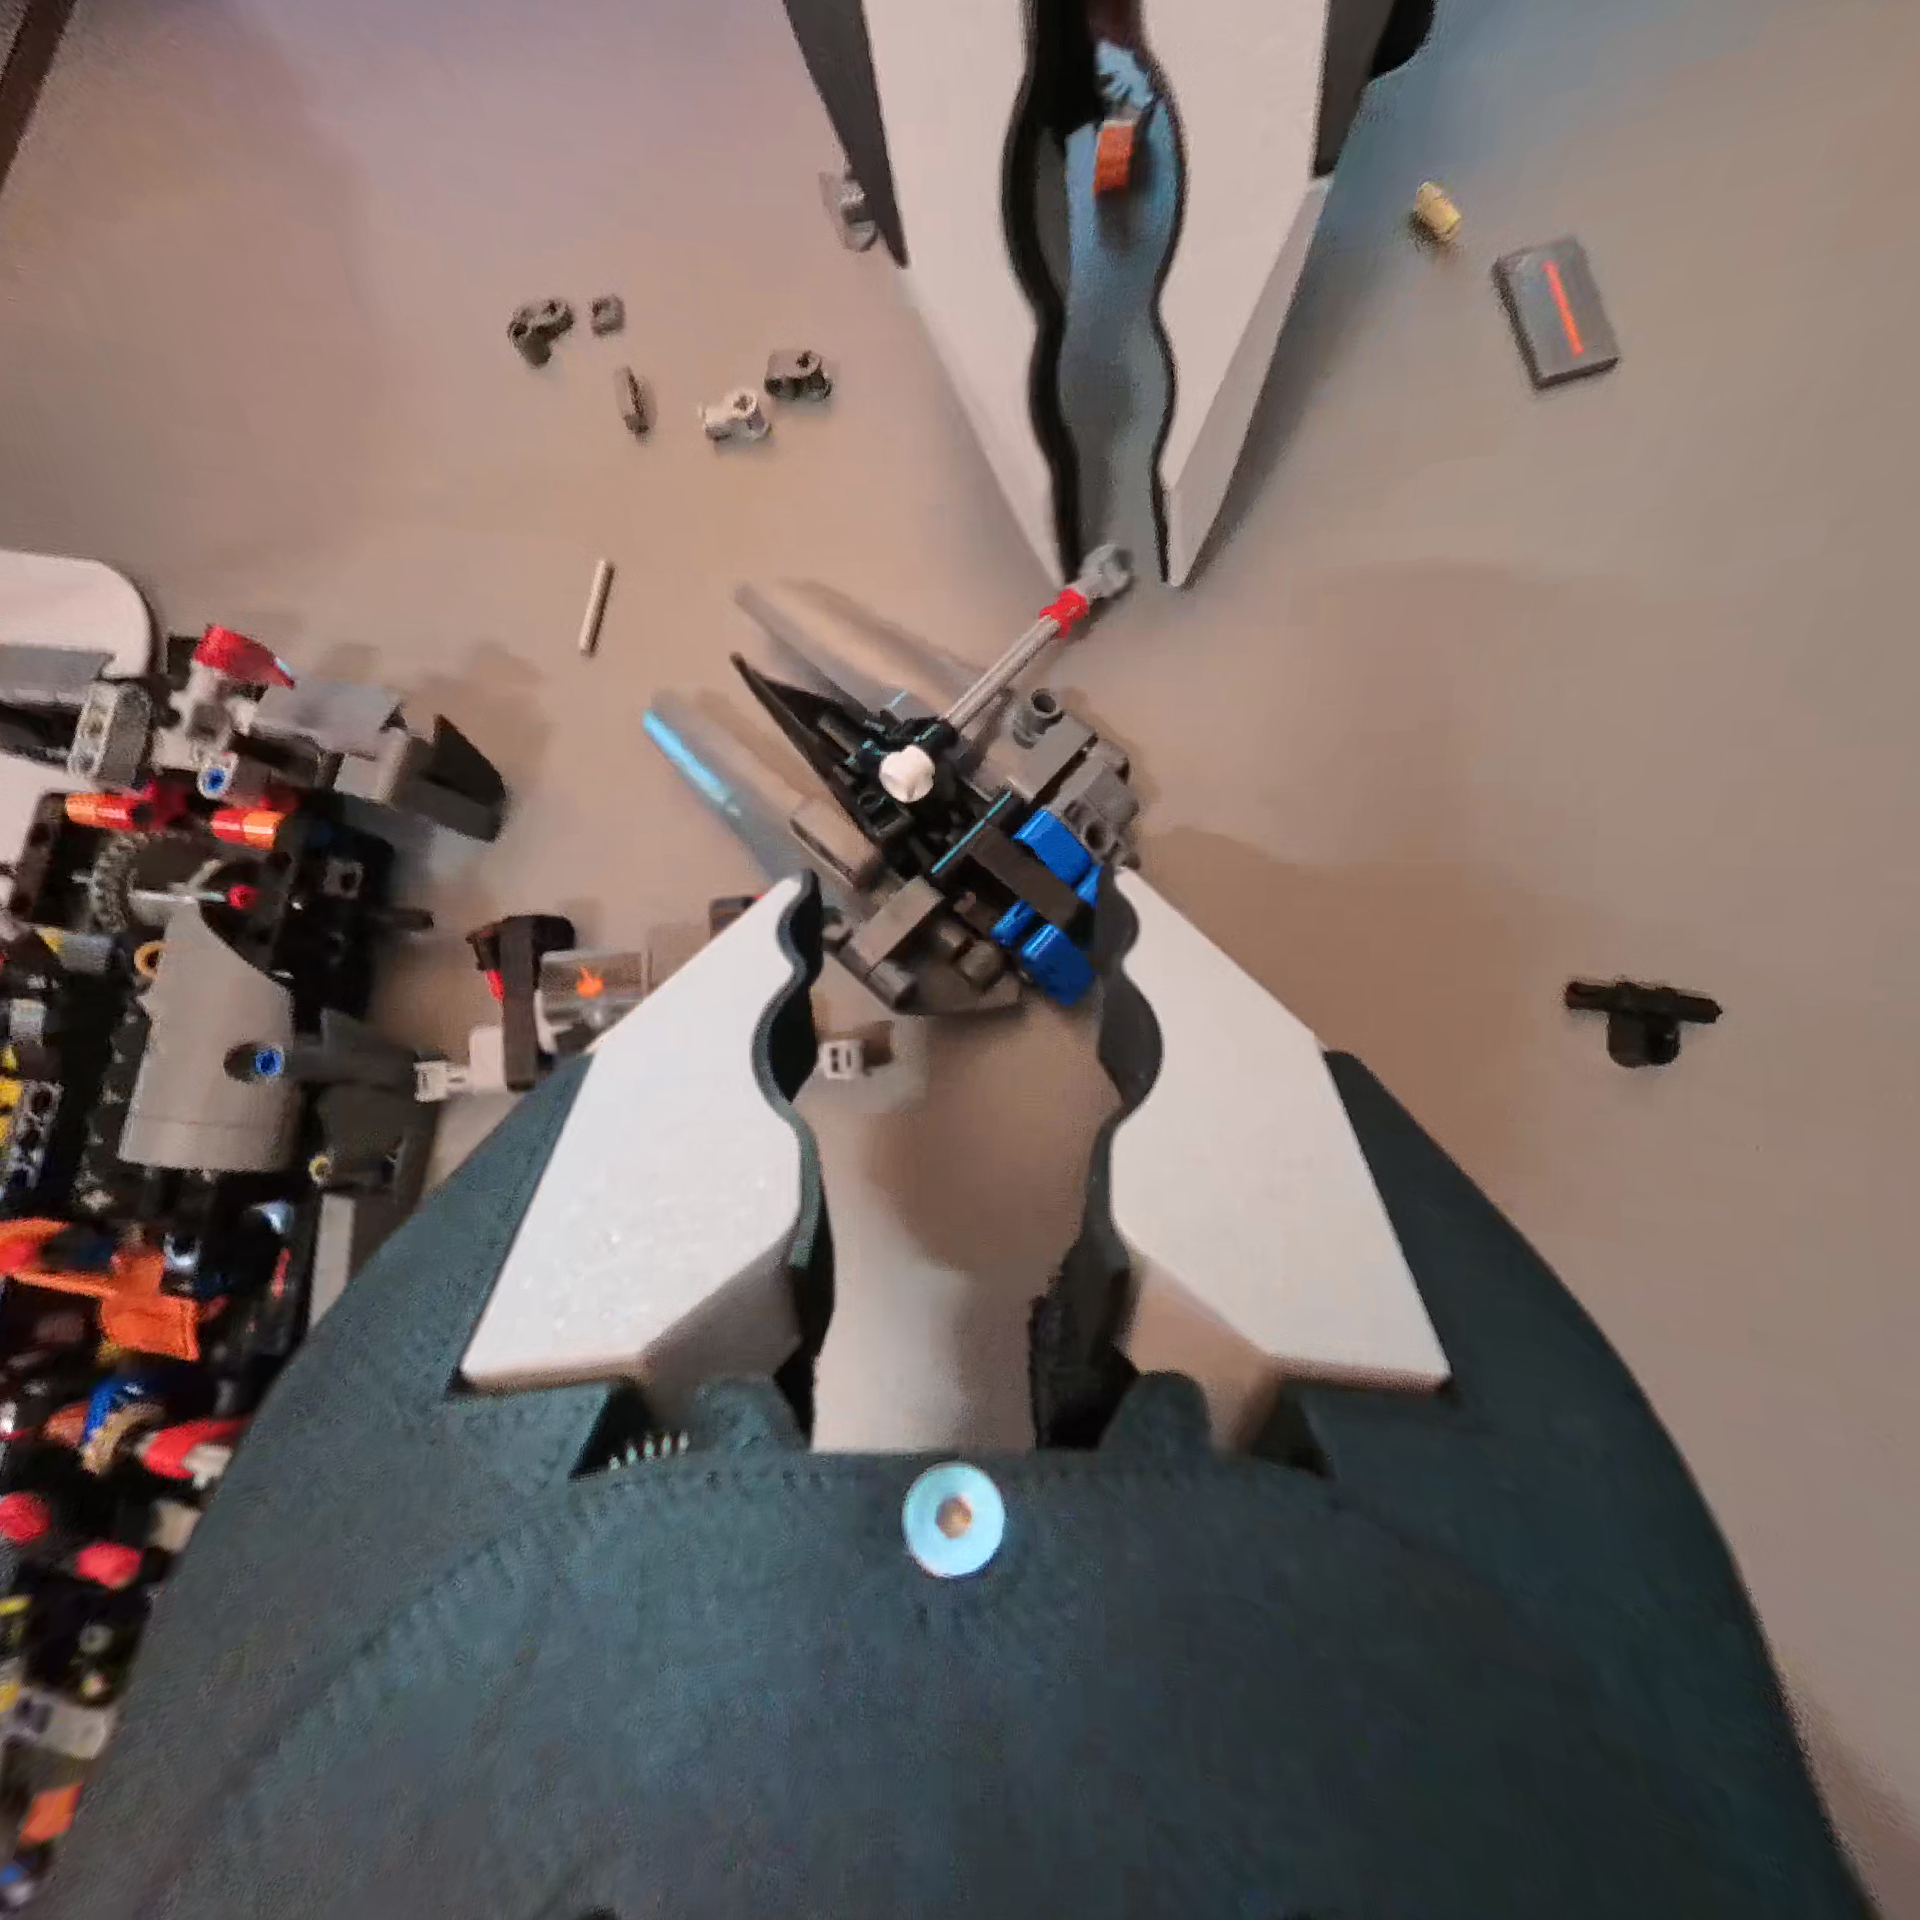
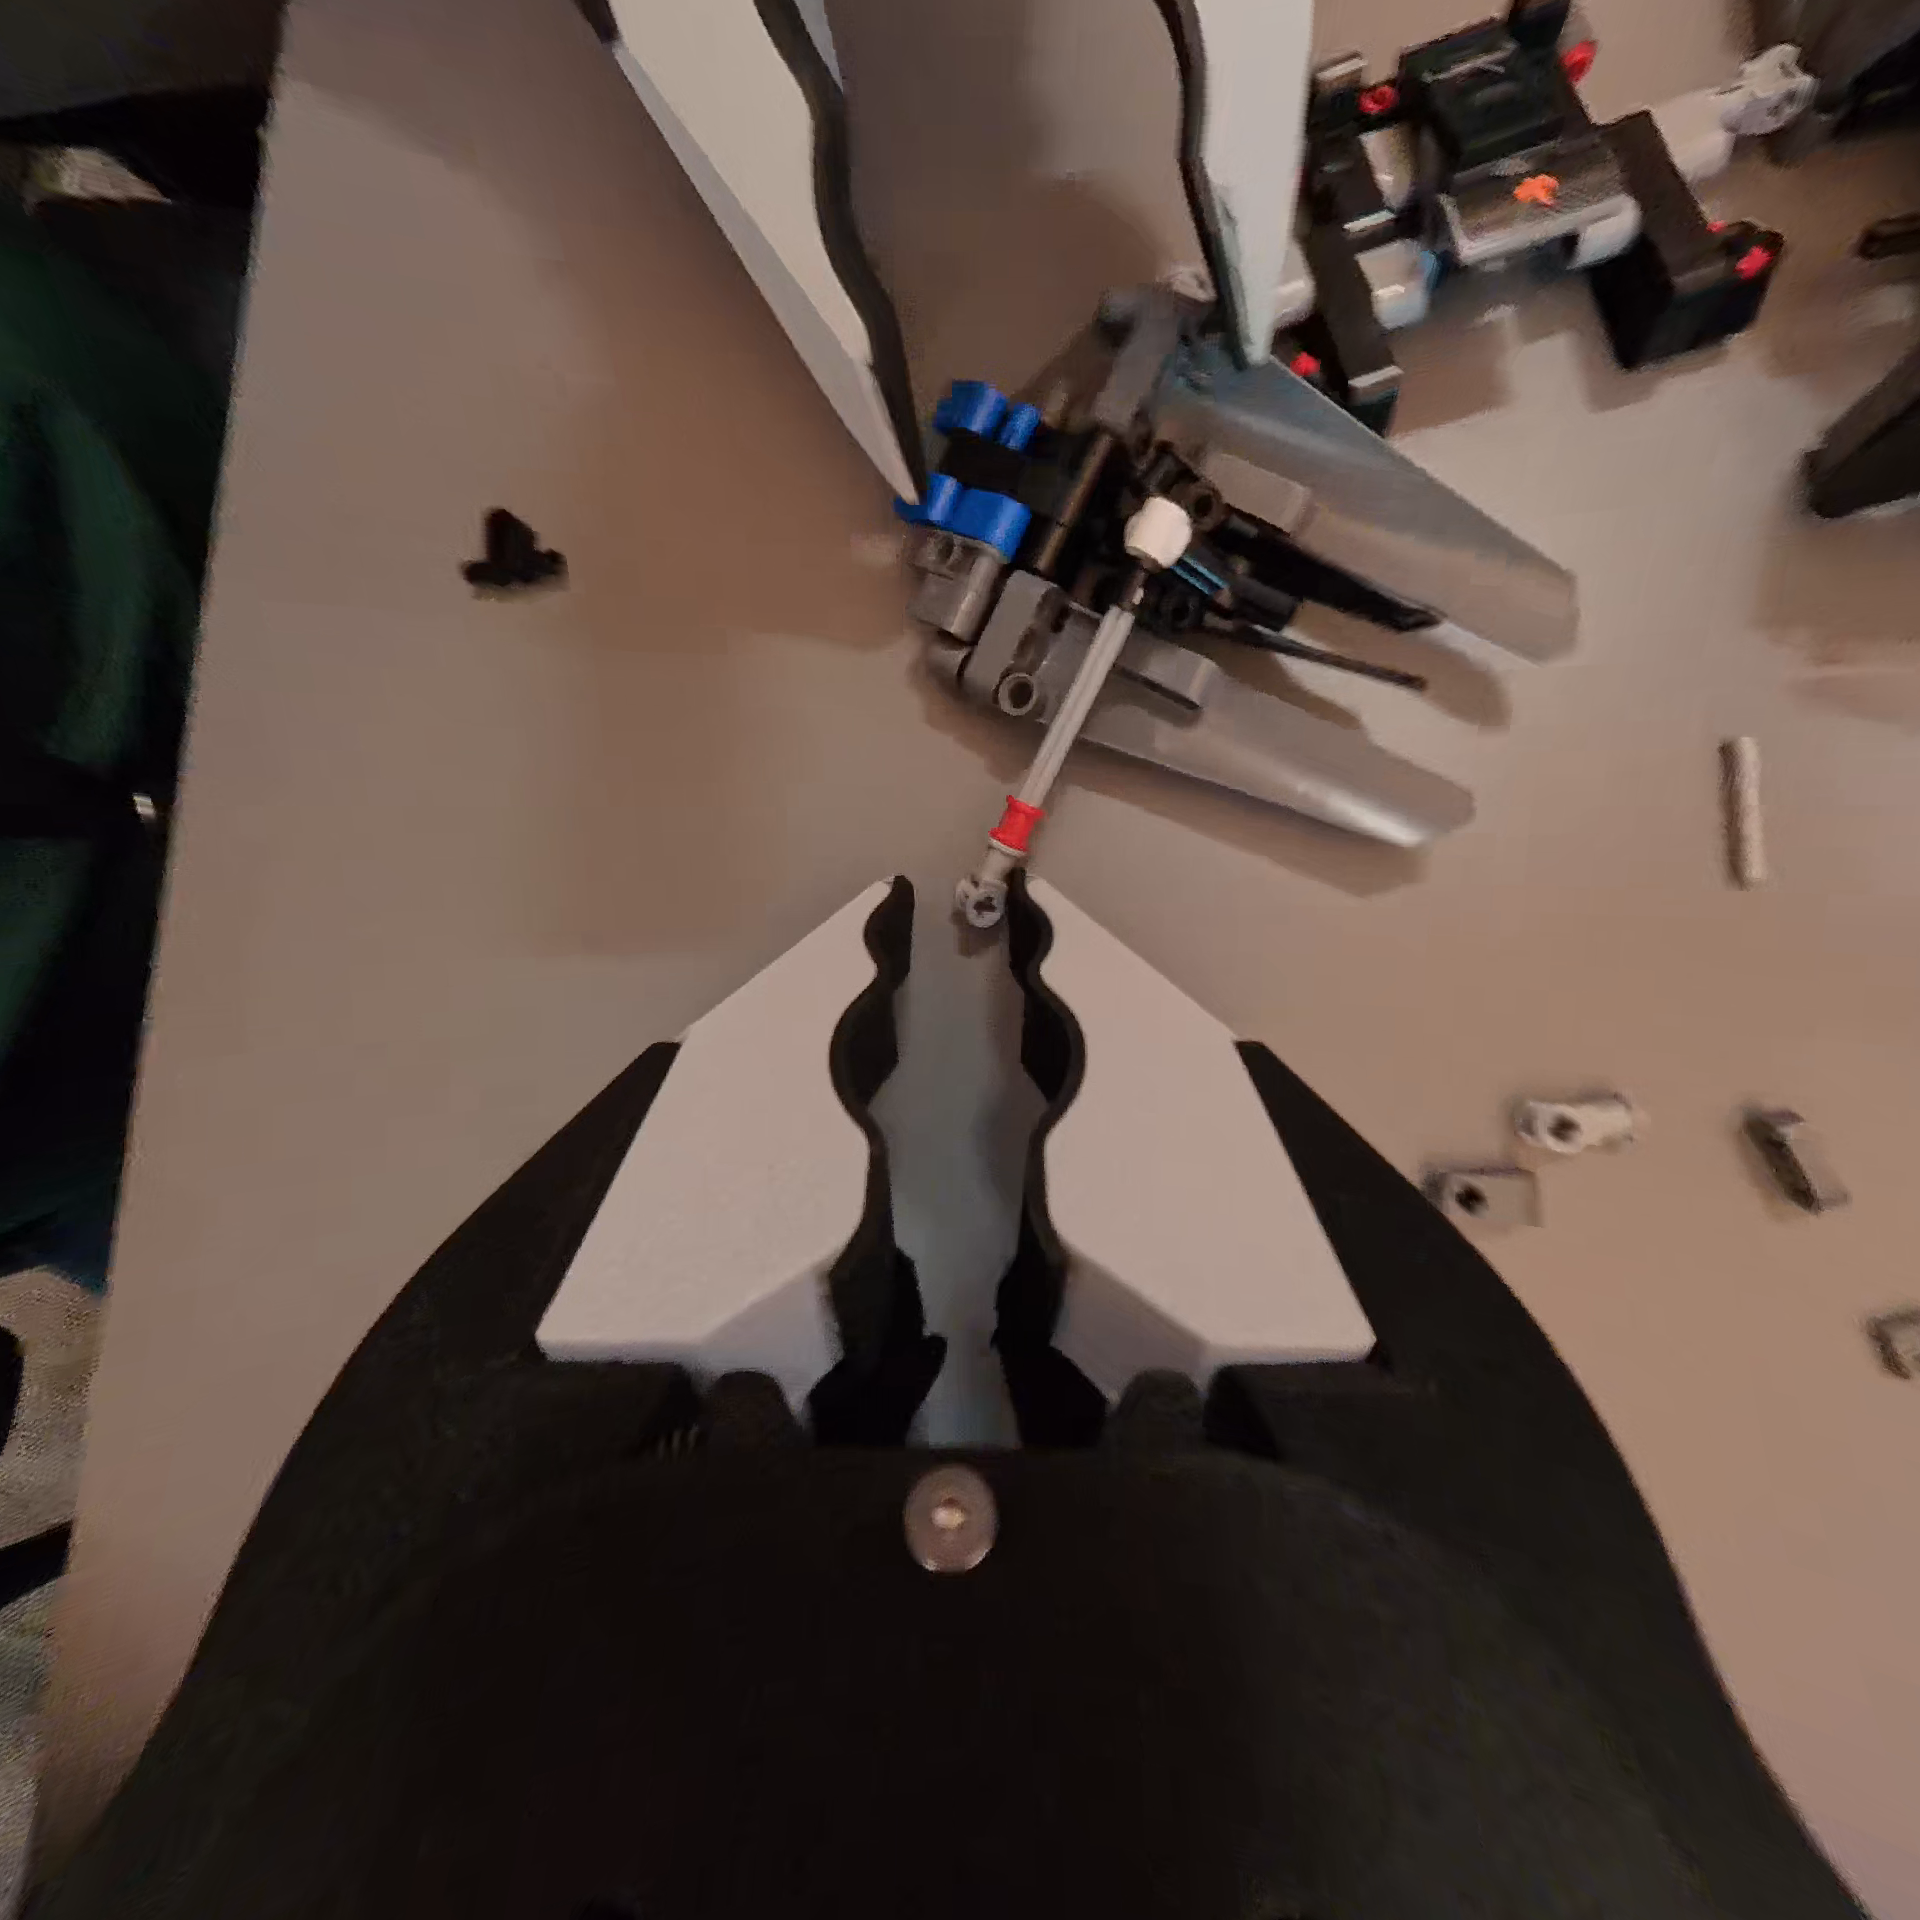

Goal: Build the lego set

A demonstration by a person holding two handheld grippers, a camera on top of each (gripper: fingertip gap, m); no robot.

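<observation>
The grey axle [image 2: 1058,740] ran straight ahead from the narrowly parted right gripper [image 2: 958,881], its connector end [image 2: 982,900] between the tips, while the left gripper [image 1: 961,904] pinched the sub-assembly [image 1: 966,831].

Looking like a hobby or home work spot: plain pale desk [image 2: 520,790] carrying loose lego bits [image 1: 665,364], w/ a big half-built model [image 1: 208,935] sitting at one side; carpet-like flooring [image 2: 42,1455] showing past desk edge.
</observation>
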